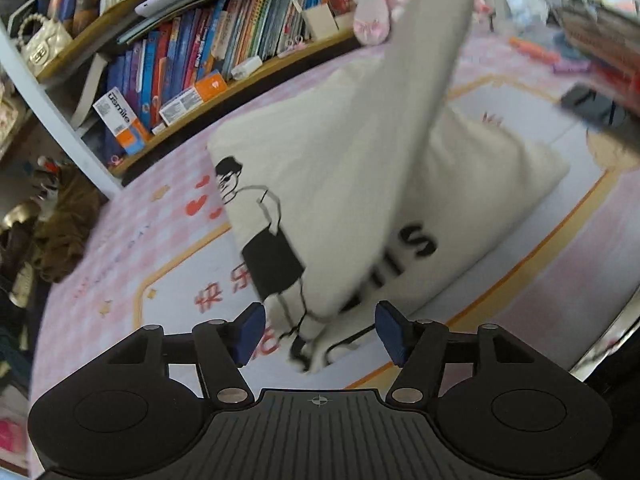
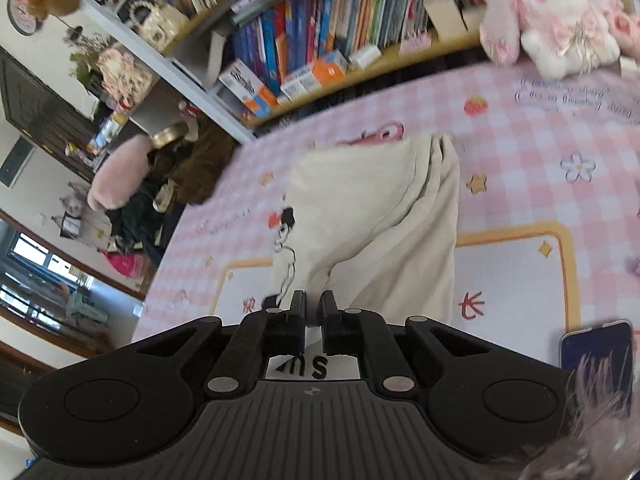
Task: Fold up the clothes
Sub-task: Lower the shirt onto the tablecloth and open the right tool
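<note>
Two risks: right tongs (image 2: 313,304), clamped on the cream T-shirt (image 1: 320,184), may lose the lifted flap; left tongs (image 1: 320,332), apart, pin nothing, so cloth could slide across the counter (image 1: 120,240).

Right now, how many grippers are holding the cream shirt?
1. The right gripper is shut on the cream shirt, lifting a flap; the left gripper is open, near its hem.

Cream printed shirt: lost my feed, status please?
Left gripper open, empty. Right gripper shut on cream printed shirt, flap lifted off pink checked mat. Dark phone beside.
</note>
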The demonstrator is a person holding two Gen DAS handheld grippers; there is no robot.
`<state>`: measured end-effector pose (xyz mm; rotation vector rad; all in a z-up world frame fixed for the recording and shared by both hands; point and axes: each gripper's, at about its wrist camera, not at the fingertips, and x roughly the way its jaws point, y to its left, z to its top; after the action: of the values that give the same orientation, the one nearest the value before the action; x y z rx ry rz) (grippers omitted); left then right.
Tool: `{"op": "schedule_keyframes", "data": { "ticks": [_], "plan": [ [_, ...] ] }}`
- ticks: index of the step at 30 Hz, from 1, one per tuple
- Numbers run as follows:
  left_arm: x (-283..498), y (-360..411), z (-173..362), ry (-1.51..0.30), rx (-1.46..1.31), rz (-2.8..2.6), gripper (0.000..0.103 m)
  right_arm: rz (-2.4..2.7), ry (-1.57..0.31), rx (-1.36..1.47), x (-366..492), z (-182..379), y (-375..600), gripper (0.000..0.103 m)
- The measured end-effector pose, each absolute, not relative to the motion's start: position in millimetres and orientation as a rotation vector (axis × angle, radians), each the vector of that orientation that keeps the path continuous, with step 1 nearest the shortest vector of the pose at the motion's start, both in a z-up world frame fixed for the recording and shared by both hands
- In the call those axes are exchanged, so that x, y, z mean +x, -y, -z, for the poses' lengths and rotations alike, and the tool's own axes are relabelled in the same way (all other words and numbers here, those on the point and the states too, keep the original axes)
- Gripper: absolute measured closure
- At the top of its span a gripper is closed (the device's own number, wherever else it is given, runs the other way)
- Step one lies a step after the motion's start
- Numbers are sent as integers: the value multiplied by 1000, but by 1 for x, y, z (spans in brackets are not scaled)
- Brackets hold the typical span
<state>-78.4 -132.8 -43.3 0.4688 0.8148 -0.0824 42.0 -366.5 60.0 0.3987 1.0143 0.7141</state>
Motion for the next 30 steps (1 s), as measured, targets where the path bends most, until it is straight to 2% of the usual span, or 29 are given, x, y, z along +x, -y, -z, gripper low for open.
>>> {"op": "schedule_keyframes", "data": {
  "ticks": [2, 4, 7, 10, 15, 19, 21, 25, 26, 27, 29, 30],
  "plan": [
    [-81, 121, 40, -814, 454, 61, 99, -684, -1030, 404, 38, -59, 371, 96],
    [-84, 106, 37, -806, 387, 71, 99, -640, -1096, 412, 33, -39, 376, 96],
    [-82, 95, 41, -829, 348, 123, 99, -501, -1267, 389, 32, 24, 375, 96],
    [-80, 90, 46, -839, 377, 204, 99, -413, -1302, 456, 27, 58, 378, 96],
    [-73, 67, 32, -840, 333, 341, 100, -312, -1244, 522, 13, 41, 380, 96],
    [-65, 48, 9, -865, 252, 452, 100, -310, -1073, 476, -10, -5, 372, 97],
    [-57, 43, 20, -922, 256, 518, 96, -267, -1081, 443, -15, 2, 369, 96],
    [-45, 36, 40, -1014, 289, 619, 86, -162, -1167, 447, -18, 51, 362, 96],
    [-42, 32, 40, -1023, 281, 638, 80, -152, -1152, 454, -21, 50, 362, 96],
    [-40, 26, 38, -1030, 271, 654, 69, -132, -1155, 467, -22, 48, 362, 95],
    [-34, 14, 34, -1039, 242, 682, 60, -101, -1154, 471, -25, 43, 362, 90],
    [-30, 7, 30, -1039, 208, 694, 55, -83, -1147, 453, -28, 37, 362, 84]
  ]
}}
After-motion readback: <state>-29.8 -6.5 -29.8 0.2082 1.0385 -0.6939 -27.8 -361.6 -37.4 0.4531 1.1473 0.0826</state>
